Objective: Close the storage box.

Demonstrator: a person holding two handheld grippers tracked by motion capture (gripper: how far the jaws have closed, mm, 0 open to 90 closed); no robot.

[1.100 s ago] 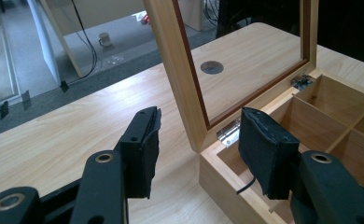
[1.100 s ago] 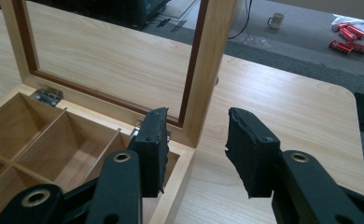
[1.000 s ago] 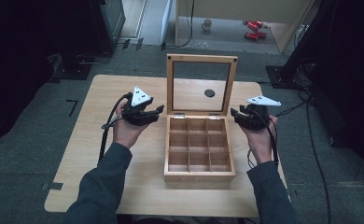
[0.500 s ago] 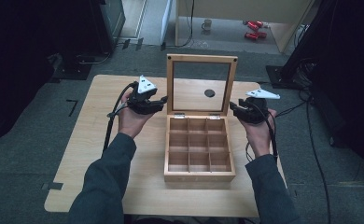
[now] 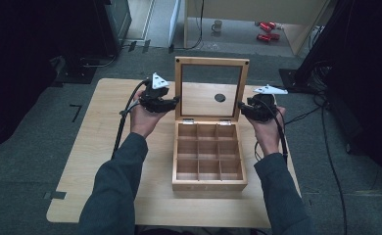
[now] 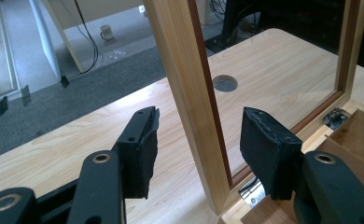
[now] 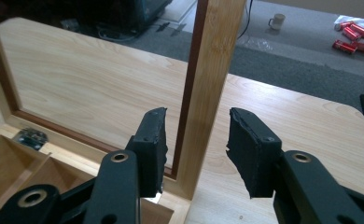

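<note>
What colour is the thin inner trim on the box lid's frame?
Reddish-brown, against the pale wood lid frame; clearest in the right gripper view.

Lab: floor cables [image 5: 326,147], dark equipment racks [image 5: 355,58].

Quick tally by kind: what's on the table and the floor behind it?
Wooden compartment box, lid open: 1
Grippers: 2, left gripper, right gripper
Mug on floor: 1
Red cans on floor: at least 3, exact count unclear
Total: at least 7

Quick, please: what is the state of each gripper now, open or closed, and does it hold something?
Left gripper: open, jaws astride the lid frame, not clamped.
Right gripper: open, astride the frame's other side, holding nothing.
</note>
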